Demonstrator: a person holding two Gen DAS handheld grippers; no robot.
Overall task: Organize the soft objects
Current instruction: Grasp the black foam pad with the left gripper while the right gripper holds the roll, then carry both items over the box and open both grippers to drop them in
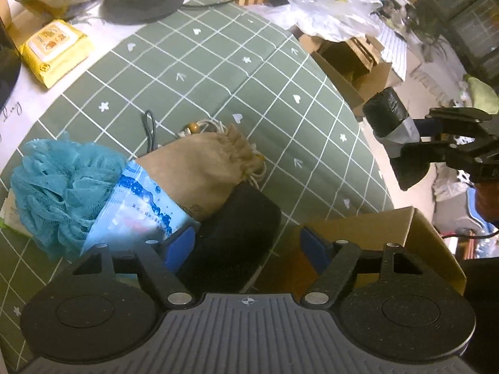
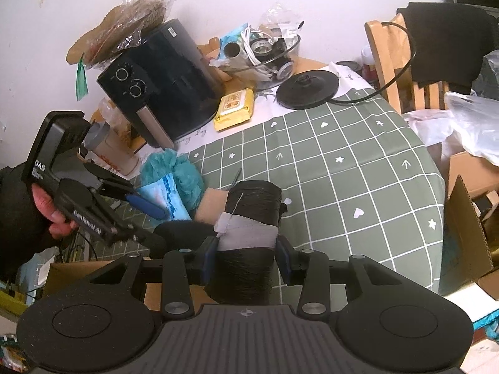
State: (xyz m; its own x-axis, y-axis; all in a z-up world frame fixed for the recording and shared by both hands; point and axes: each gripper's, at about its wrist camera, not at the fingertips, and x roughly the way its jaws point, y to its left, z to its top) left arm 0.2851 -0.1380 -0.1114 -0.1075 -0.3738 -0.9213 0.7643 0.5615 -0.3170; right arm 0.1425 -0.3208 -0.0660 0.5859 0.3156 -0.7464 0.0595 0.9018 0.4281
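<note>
Our left gripper (image 1: 248, 246) hangs with its jaws spread wide; our right gripper (image 2: 246, 257) is clamped, raised off the table.

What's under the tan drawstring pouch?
The tan drawstring pouch lies on a light blue packet and a black pad, beside the teal bath pouf. Anything beneath those is covered.

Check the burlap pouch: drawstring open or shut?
Shut. The pouch has its neck gathered tight, cords trailing from the puckered mouth. It lies on its side atop the blue pack, apart from the open left gripper.
</note>
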